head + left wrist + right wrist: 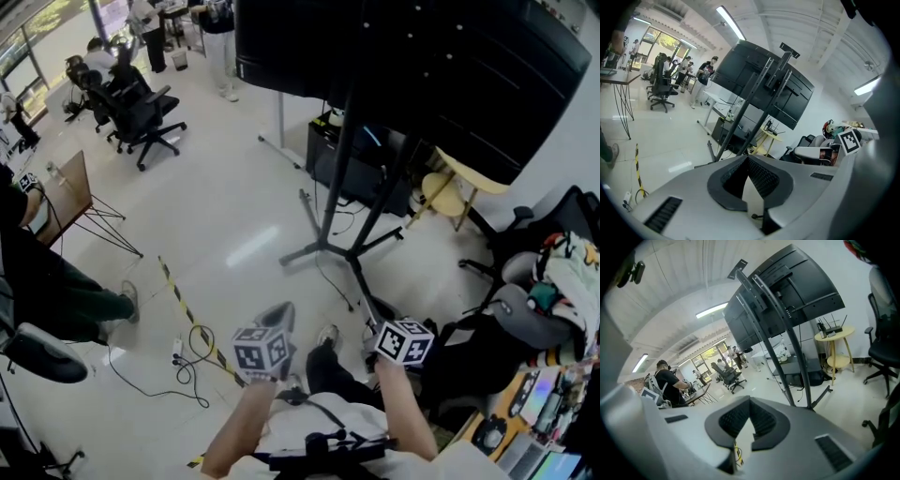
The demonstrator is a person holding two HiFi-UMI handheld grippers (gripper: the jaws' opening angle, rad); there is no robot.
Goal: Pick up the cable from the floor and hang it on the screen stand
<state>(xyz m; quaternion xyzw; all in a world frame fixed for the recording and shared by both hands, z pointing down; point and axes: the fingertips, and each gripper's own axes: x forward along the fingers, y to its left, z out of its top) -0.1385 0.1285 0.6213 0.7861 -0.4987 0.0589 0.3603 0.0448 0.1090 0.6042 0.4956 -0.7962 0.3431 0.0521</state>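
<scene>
A thin cable (192,367) with a yellow loop lies on the pale floor at the lower left, next to a small white power strip (176,349). In the left gripper view the same yellow cable (640,189) shows at the lower left edge. The big black screen (422,66) hangs on its dark screen stand (341,159), whose legs spread over the floor. My left gripper (279,315) is held up above the floor, shut and empty, right of the cable. My right gripper (384,328) is level with it, also shut and empty. Both point toward the screen stand (754,101) (774,333).
A yellow-black tape strip (187,314) runs across the floor by the cable. Office chairs (141,117) and people stand at the far left. A yellow side table (448,192) and a black box (347,164) sit behind the stand. A cluttered chair (553,281) is at the right.
</scene>
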